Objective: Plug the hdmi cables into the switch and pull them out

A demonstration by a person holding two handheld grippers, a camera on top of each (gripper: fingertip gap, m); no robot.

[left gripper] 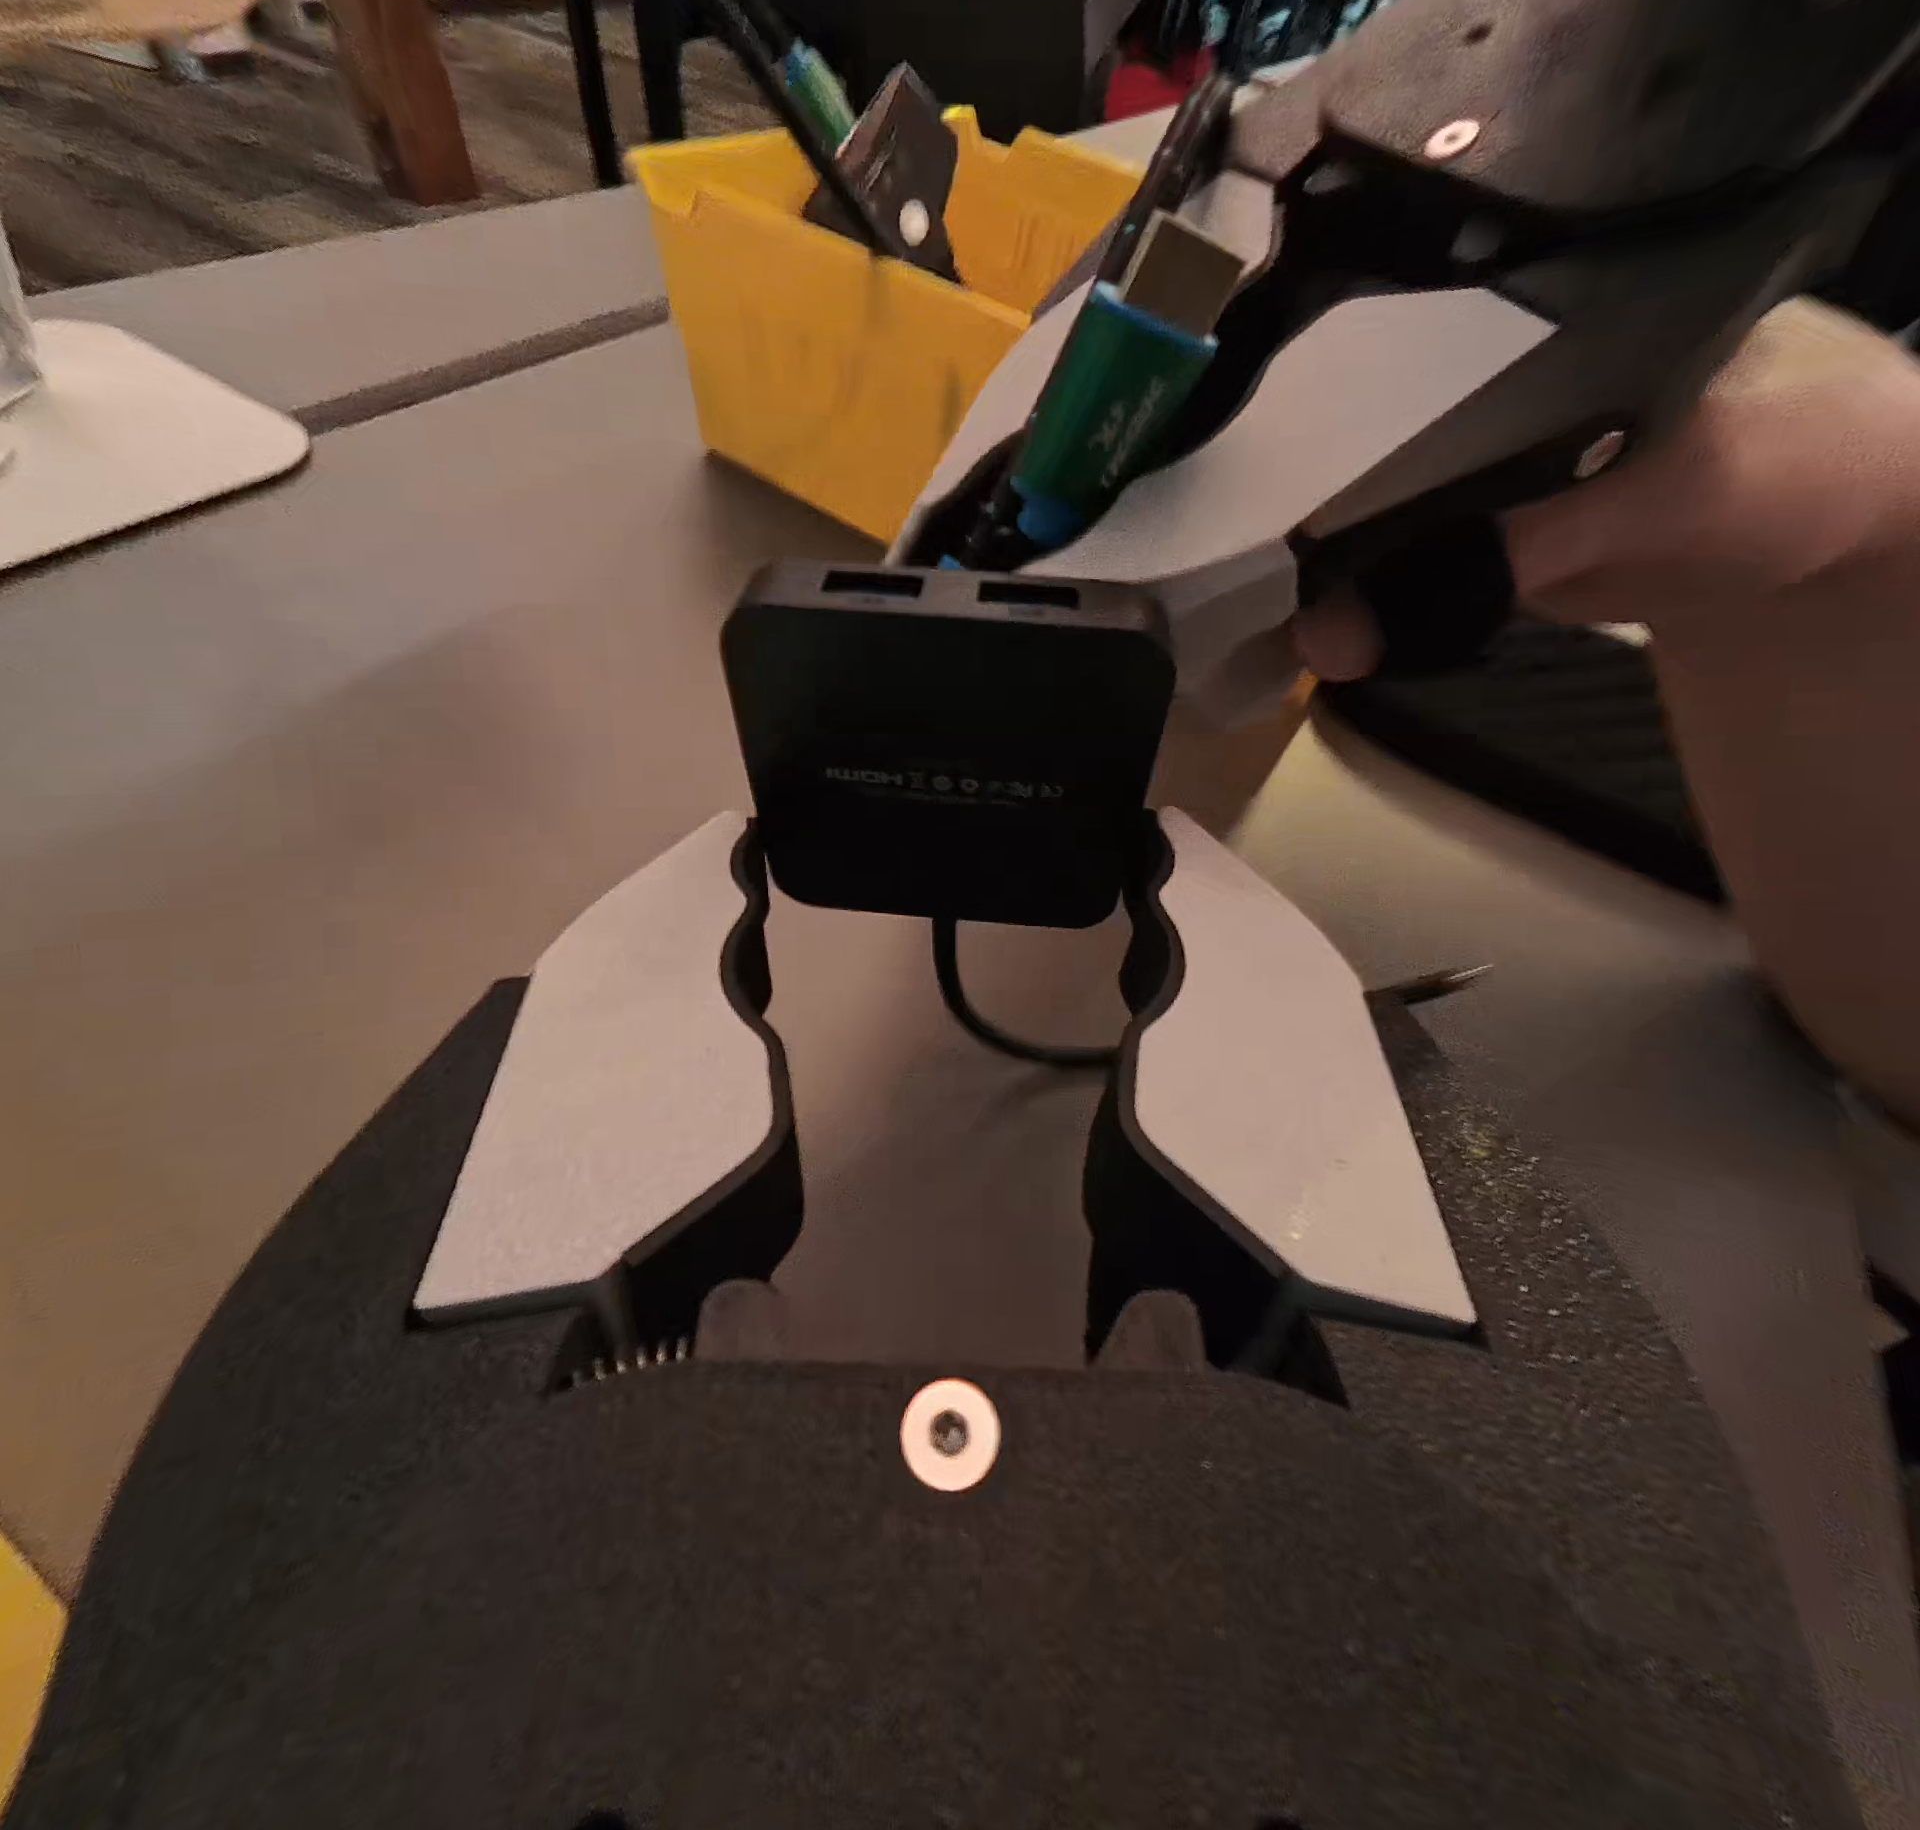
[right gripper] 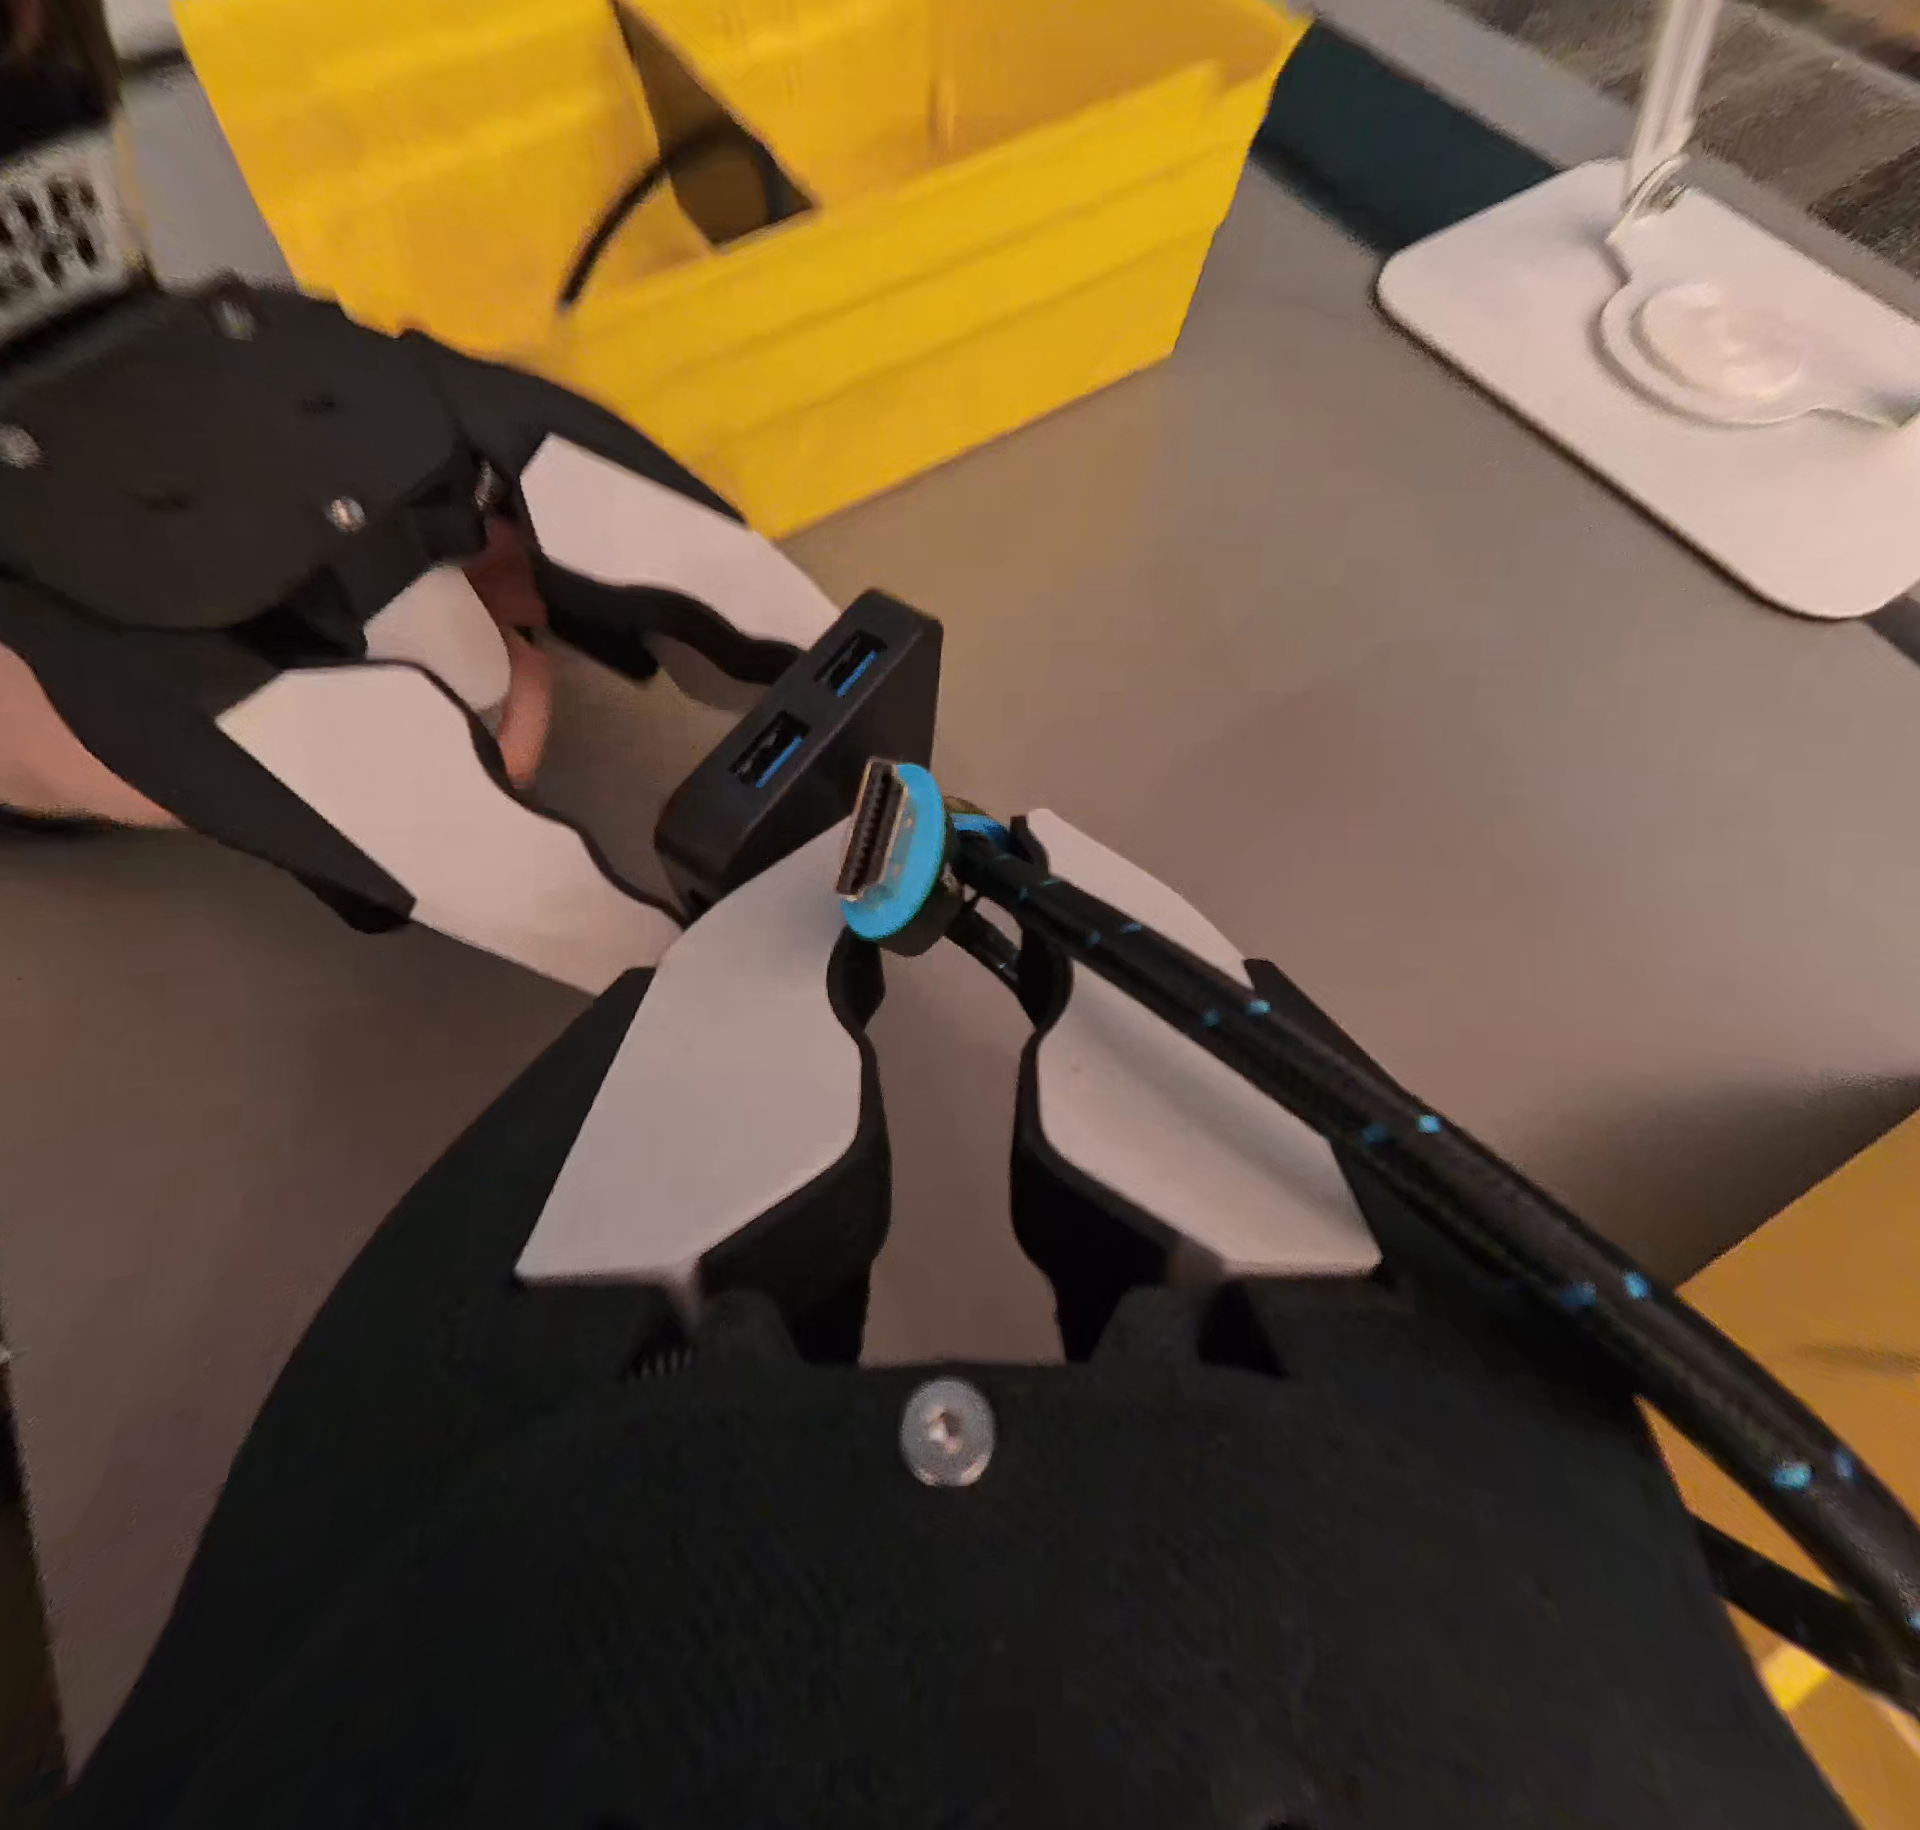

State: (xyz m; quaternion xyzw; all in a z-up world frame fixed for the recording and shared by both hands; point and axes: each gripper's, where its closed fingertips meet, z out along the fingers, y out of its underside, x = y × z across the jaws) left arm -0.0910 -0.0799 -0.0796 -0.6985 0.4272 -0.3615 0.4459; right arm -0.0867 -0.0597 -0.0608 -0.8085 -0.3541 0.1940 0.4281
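At centre frame the left gripper (left gripper: 951, 871) pinches the switch (left gripper: 948, 741) by its near end while the right gripper (right gripper: 940, 907) clamps the plug (right gripper: 883, 840) just beside the ports (right gripper: 810, 705), askew, so I reckon it could jam or twist the switch loose.

Matt black plastic switch (left gripper: 948, 757); braided cable (right gripper: 1455, 1157); ridged yellow bin (right gripper: 883, 346).

Grey table (left gripper: 312, 741), white stand base (right gripper: 1662, 378), perhaps carpeted floor (left gripper: 208, 149) beyond.
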